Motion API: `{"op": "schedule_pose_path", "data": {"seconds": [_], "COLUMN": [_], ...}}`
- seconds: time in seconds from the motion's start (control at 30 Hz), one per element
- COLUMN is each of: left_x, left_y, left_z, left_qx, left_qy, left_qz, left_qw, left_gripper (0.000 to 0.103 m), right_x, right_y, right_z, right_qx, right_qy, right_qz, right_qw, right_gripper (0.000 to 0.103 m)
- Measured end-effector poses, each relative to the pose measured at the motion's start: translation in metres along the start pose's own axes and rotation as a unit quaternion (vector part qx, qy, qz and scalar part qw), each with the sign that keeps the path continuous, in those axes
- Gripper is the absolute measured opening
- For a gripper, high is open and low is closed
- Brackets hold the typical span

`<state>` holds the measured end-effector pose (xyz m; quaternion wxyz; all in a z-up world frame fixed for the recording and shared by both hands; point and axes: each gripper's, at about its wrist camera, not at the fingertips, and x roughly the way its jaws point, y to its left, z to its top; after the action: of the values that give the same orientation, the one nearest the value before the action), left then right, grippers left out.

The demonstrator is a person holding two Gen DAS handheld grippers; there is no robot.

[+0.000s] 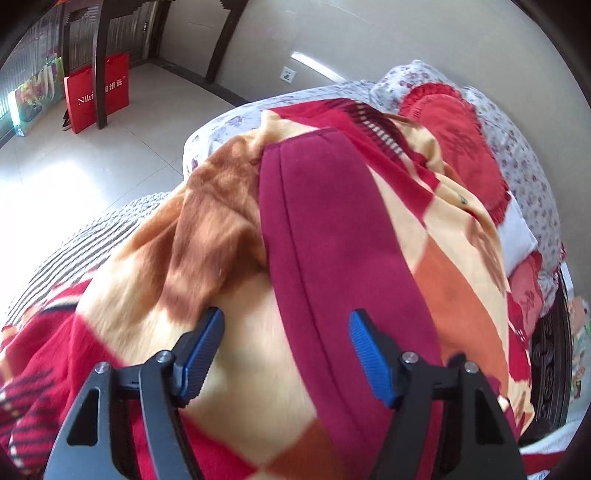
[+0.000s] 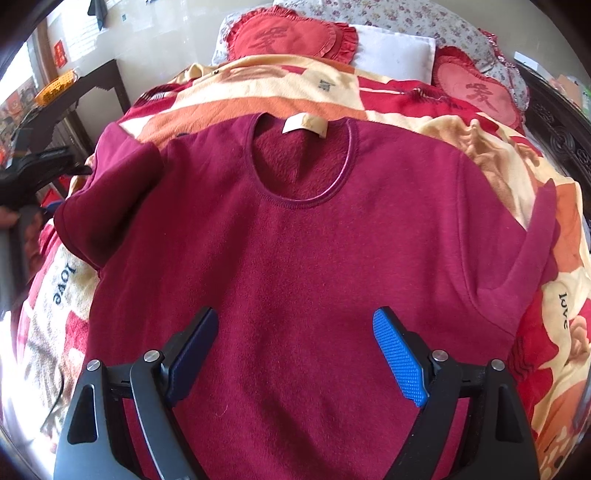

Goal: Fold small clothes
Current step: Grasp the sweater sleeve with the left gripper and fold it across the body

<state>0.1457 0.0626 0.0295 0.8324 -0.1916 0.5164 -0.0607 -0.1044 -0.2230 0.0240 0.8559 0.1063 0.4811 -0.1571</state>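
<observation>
Both tools hang over the bed with their blue pads spread apart and nothing between them. We see our right tool (image 2: pixel 295 354) above the lower front of a maroon sweater (image 2: pixel 314 258), which lies face up and mostly flat on a blanket (image 2: pixel 258 88) patterned in red, orange and cream. Its round neckline (image 2: pixel 303 158) points to the far side, with a pale label (image 2: pixel 304 125) showing inside the collar. On the left, one sleeve (image 2: pixel 107 199) is folded in so that it lies partly over the chest; on the right, the other sleeve (image 2: pixel 532 254) runs down along the side of the body.

Our left tool (image 1: pixel 286 350) hovers at the left edge of the bed, with that folded sleeve (image 1: pixel 325 236) running as a long maroon band from near to far, passing under the right-hand pad (image 1: pixel 369 358); we cannot tell whether the pad touches the cloth. In the right-wrist view the left tool shows only as a dark shape at the far left edge.

At the far end of the bed, two red heart-shaped cushions (image 2: pixel 284 37) rest beside a white pillow (image 2: pixel 395 51) on a flowered sheet (image 2: pixel 406 18). Beyond the bed on the left, a red paper bag (image 1: pixel 98 96) stands on the tiled floor (image 1: pixel 129 147) against a dark chair leg (image 1: pixel 99 74).
</observation>
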Motion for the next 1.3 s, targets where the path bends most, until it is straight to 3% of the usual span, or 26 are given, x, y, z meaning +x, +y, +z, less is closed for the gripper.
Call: {"op": "schedule_pose_path", "data": {"seconds": [0.17,0.2,0.23,0.3,0.33,0.37,0.47,0.6,0.73,0.77,0.8,0.83,0.9,0.97,1.07,1.17,1.2,1.3], "left_x": [0.022,0.024,0.026,0.026,0.023,0.015,-0.029,-0.102,-0.141,-0.141,-0.135,-0.13,-0.109,-0.089,-0.078,-0.09,-0.093,-0.09], "left_y": [-0.01,-0.014,-0.018,-0.022,-0.022,-0.024,-0.043,-0.095,-0.163,-0.175,-0.191,-0.198,-0.212,-0.215,-0.206,-0.18,-0.169,-0.136], "left_z": [0.01,0.011,0.012,0.012,0.012,0.011,0.003,-0.03,-0.104,-0.121,-0.147,-0.163,-0.201,-0.229,-0.238,-0.219,-0.212,-0.201], "left_qx": [0.016,0.02,0.028,0.04,0.043,0.048,0.076,0.151,0.257,0.278,0.306,0.319,0.343,0.349,0.351,0.342,0.341,0.336], "left_qy": [-0.019,-0.021,-0.018,-0.019,-0.02,-0.023,-0.051,-0.086,-0.059,-0.046,-0.02,-0.002,0.046,0.083,0.105,0.073,0.053,0.012], "left_qz": [-0.004,-0.014,-0.012,0.002,0.004,0.002,-0.053,-0.137,-0.227,-0.238,-0.249,-0.253,-0.251,-0.243,-0.212,-0.181,-0.157,-0.058], "left_qw": [0.9997,0.9995,0.9994,0.999,0.9989,0.9986,0.9944,0.9751,0.9374,0.9295,0.9188,0.9133,0.9041,0.9011,0.9062,0.9192,0.9253,0.9399], "left_gripper": [0.07,0.057,0.05,0.023,0.016,0.009,0.008,0.008,0.009,0.009,0.017,0.025,0.063,0.066,0.066,0.072,0.078,0.081], "right_x": [0.006,0.007,0.009,0.011,0.011,0.011,0.007,-0.001,-0.015,-0.017,-0.02,-0.023,-0.029,-0.033,-0.039,-0.044,-0.045,-0.044], "right_y": [-0.003,-0.004,-0.005,-0.008,-0.009,-0.01,-0.016,-0.031,-0.052,-0.057,-0.064,-0.072,-0.091,-0.107,-0.128,-0.14,-0.144,-0.155], "right_z": [0.006,0.007,0.007,0.008,0.009,0.009,0.008,0.007,0.005,0.004,0.003,0.002,-0.004,-0.008,-0.015,-0.021,-0.022,-0.021], "right_qx": [0.001,0.003,0.005,0.007,0.008,0.009,0.015,0.034,0.055,0.06,0.068,0.077,0.102,0.121,0.138,0.142,0.141,0.14], "right_qy": [0.002,0.003,0.003,0.005,0.005,0.005,-0.002,-0.009,-0.024,-0.026,-0.029,-0.03,-0.03,-0.029,-0.027,-0.035,-0.039,-0.057], "right_qz": [0.004,0.005,0.005,0.004,0.004,0.004,0.004,-0.004,-0.019,-0.025,-0.032,-0.037,-0.044,-0.047,-0.052,-0.051,-0.05,-0.051], "right_qw": [1.0,1.0,1.0,1.0,1.0,1.0,1.0,0.999,0.998,0.998,0.997,0.996,0.993,0.991,0.989,0.988,0.988,0.987], "right_gripper": [0.071,0.071,0.071,0.071,0.071,0.071,0.071,0.071,0.071,0.071,0.071,0.071,0.071,0.071,0.071,0.071,0.071,0.071]}}
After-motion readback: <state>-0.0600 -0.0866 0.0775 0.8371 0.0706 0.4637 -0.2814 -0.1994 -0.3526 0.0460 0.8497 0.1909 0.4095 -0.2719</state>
